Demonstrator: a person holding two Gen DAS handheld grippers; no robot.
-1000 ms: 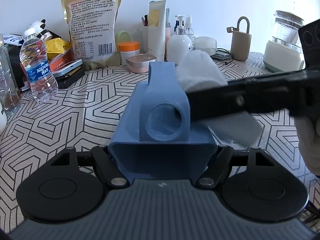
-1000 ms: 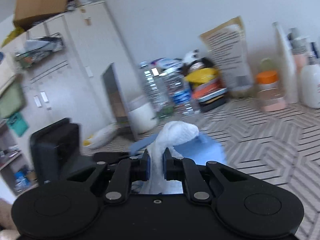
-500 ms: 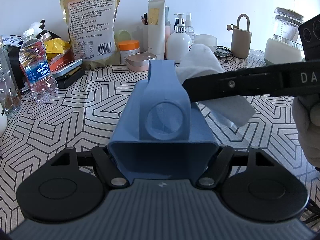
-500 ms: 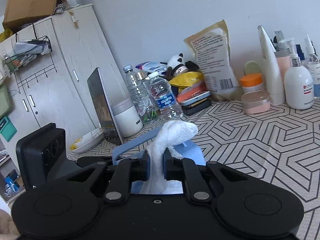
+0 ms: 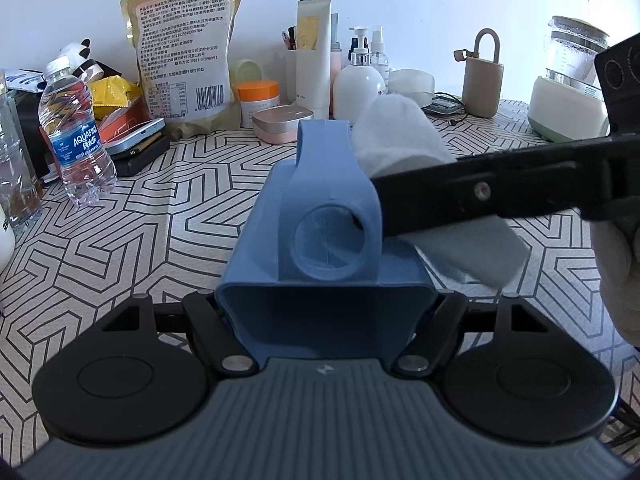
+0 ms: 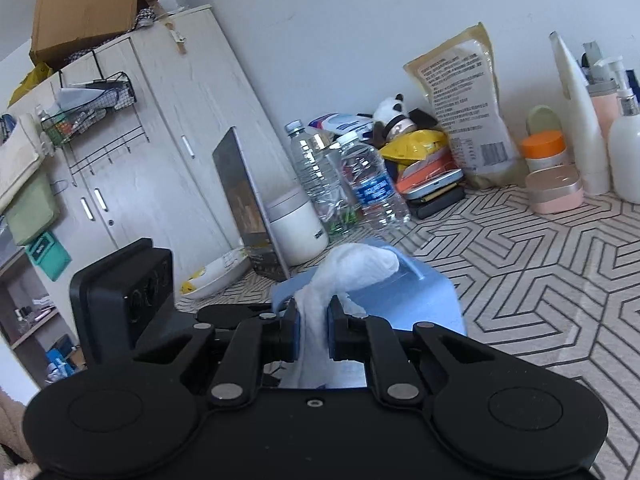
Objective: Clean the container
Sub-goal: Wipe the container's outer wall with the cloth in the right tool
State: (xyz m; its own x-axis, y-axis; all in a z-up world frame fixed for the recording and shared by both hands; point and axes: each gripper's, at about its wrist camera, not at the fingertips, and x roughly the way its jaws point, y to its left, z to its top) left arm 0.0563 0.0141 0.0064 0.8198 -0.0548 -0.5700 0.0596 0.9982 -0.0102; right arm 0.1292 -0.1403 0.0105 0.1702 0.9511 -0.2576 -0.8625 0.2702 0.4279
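The blue container (image 5: 326, 240) is held above the patterned table (image 5: 120, 240), lying on its side with its open mouth toward the left wrist camera. The left gripper (image 5: 326, 308) has its jaws closed against the container's two outer walls near the rim.

The looped handle with a round hole faces up. A white wipe (image 5: 396, 140) rests against the container's upper right side, just beside that handle. The right gripper (image 6: 313, 332) has its jaws pressed together on the wipe (image 6: 352, 268), and the loose wad of the wipe projects forward onto the blue body (image 6: 432, 300).

Judgement: wiping of the outside is under way. The contact sits on the upper outer wall only. No dirt or residue can be made out on any visible face, so how much is already clean cannot be told. The interior seen through the mouth looks untouched by the wipe at this moment. The inside, the underside and the far end appear to be left to do.

A water bottle (image 5: 76, 136), a large food bag (image 5: 184, 60) and toiletry bottles stand well apart at the table's back edge.
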